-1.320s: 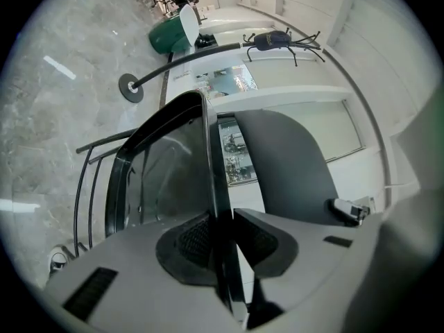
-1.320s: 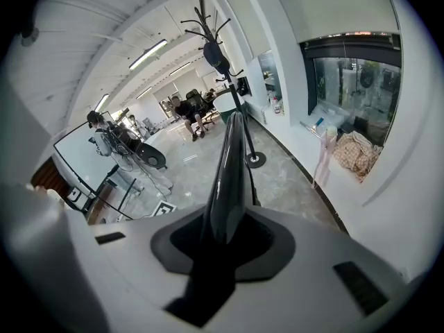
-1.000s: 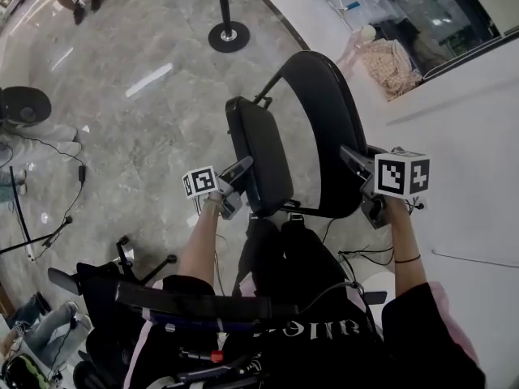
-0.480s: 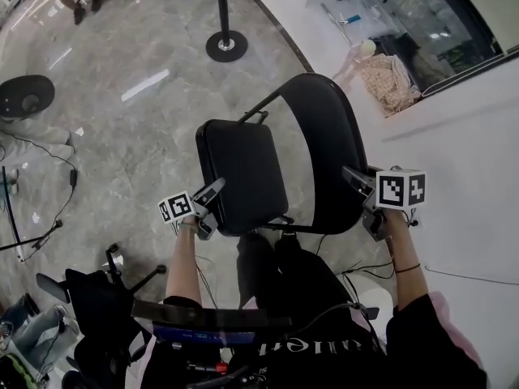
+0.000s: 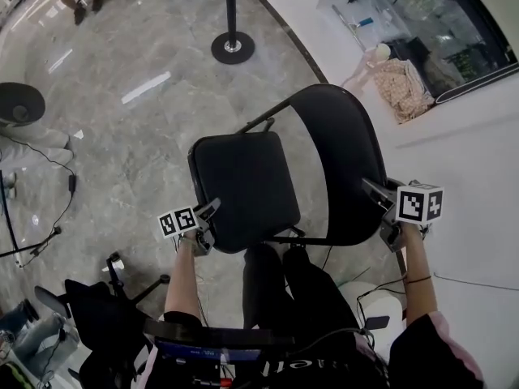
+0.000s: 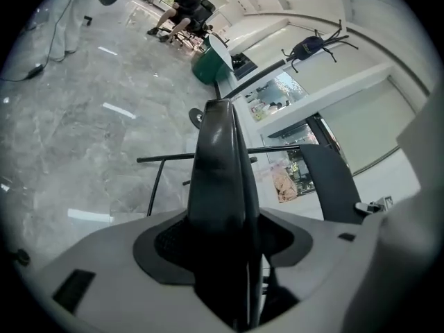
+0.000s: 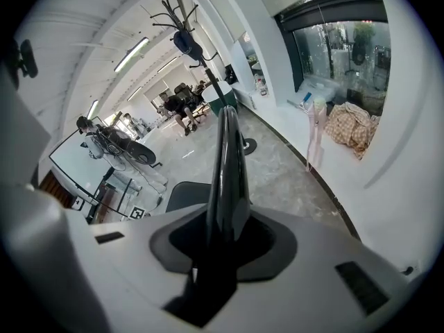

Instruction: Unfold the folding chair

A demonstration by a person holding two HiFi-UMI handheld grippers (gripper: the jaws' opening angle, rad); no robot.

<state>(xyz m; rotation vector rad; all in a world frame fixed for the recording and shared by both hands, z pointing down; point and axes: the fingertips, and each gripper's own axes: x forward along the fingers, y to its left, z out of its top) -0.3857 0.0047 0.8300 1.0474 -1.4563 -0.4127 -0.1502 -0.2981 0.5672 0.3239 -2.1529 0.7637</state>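
The seat [image 5: 239,186] of the chair [image 5: 259,156] has swung down from nearly upright a second ago and now lies flat. The left gripper [image 5: 209,221] has gone down with it, and the right gripper [image 5: 379,209] has sunk a little. The left jaws have just been closing slightly but stand wide. The seat's near left corner is between them, and no squeeze on it shows. The right jaws are clenched on the right edge of the backrest [image 5: 339,164], which stands upright.

The chair stands on a polished grey marbled floor [image 5: 122,144], just in front of the person's legs [image 5: 284,290] and beside a white wall [image 5: 474,160]. Beyond the seat is a black post on a round base [image 5: 233,47]. A checked cloth [image 5: 403,83] lies below a window [image 5: 438,23]. At the left, cables [image 5: 71,181] trail across the floor.
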